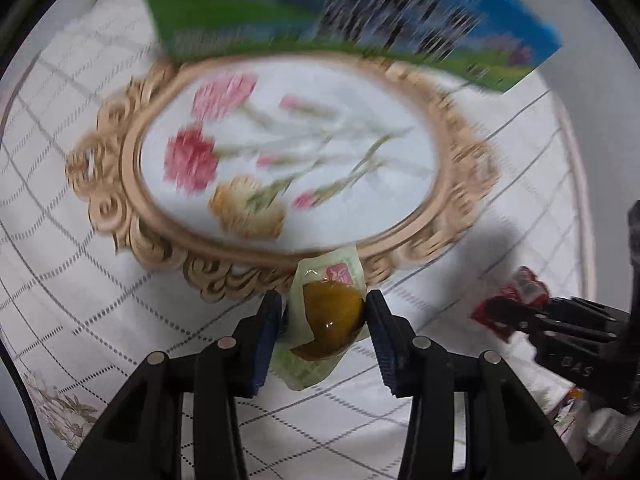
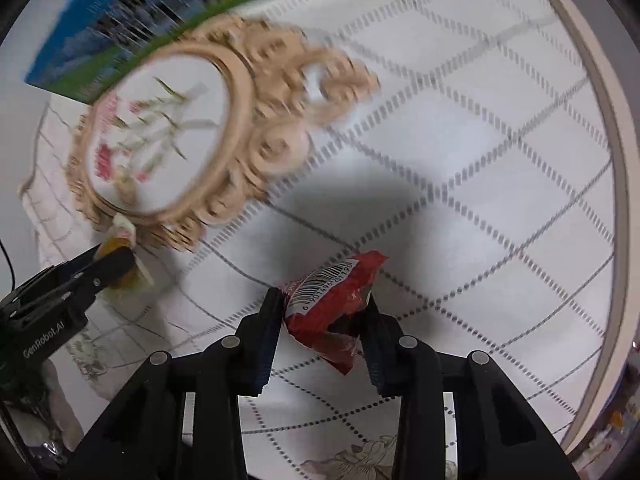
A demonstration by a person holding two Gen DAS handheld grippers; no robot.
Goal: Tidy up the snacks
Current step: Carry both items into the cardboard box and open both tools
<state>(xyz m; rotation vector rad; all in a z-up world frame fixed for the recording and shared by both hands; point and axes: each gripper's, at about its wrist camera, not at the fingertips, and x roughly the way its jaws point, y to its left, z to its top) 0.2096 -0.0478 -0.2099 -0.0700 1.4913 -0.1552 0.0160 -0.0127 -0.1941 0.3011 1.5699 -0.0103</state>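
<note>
Snacks are in both grippers at this moment: the left gripper (image 1: 326,320) is closed on a pale green packet (image 1: 328,312) with an amber, jelly-like piece showing through it, and the right gripper (image 2: 324,320) is clamped on a crumpled red wrapper (image 2: 332,304) bearing a barcode. Both packets hang clear of the checked tablecloth (image 2: 480,160), just short of the ornate oval tray (image 1: 288,152) with its flower pattern, which holds nothing visible yet. A blue-and-green box (image 1: 360,12) stands behind the tray. The step in hand looks like carrying; next, each packet likely needs bringing over the tray's flat centre, lowering and releasing without catching the carved rim.
</note>
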